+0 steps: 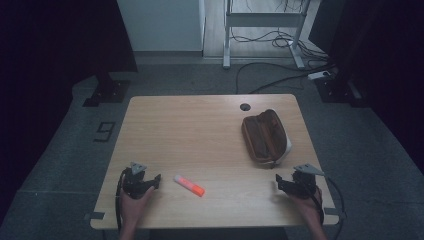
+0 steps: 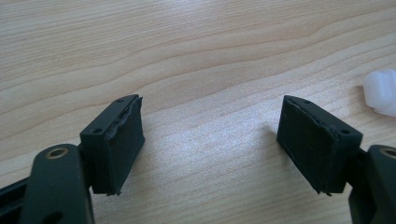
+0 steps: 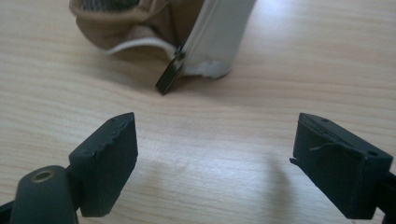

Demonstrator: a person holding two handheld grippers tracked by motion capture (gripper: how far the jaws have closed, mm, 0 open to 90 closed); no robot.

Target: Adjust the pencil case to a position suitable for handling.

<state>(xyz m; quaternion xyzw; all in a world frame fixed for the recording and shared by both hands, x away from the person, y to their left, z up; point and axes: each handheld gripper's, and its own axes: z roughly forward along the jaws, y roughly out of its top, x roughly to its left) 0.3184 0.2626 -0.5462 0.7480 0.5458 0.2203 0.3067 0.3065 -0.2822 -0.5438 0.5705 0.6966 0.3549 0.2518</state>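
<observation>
From the high view I see my left claw (image 1: 155, 181) resting on the pale wooden table (image 1: 200, 130) near its front left corner, jaws spread and holding nothing, and just beside it to the right lies the short orange marker with a white cap (image 1: 189, 185), angled across the grain and apart from my jaws. My right claw (image 1: 281, 183) sits near the front right corner, likewise spread and empty, and just beyond it lies the brown leather zip pouch with a white lining (image 1: 265, 138), lengthwise toward the far edge. In the left claw view my two black pads (image 2: 122, 140) stand wide apart over bare wood, and the white cap of the marker (image 2: 383, 91) peeks in at the right edge, outside my jaws rather than between them. In the right claw view my jaws again stand wide apart with nothing between them, and the pouch's near end (image 3: 140, 23) lies ahead with its small dark metal zip pull (image 3: 168, 77) hanging down to the table. I judge the marker is meant for the pouch. If I close my left claw on the round marker off-centre, it may roll or squirt away. If my right claw pinches the pull weakly, it could slip, or the light pouch may slide instead of opening.
</observation>
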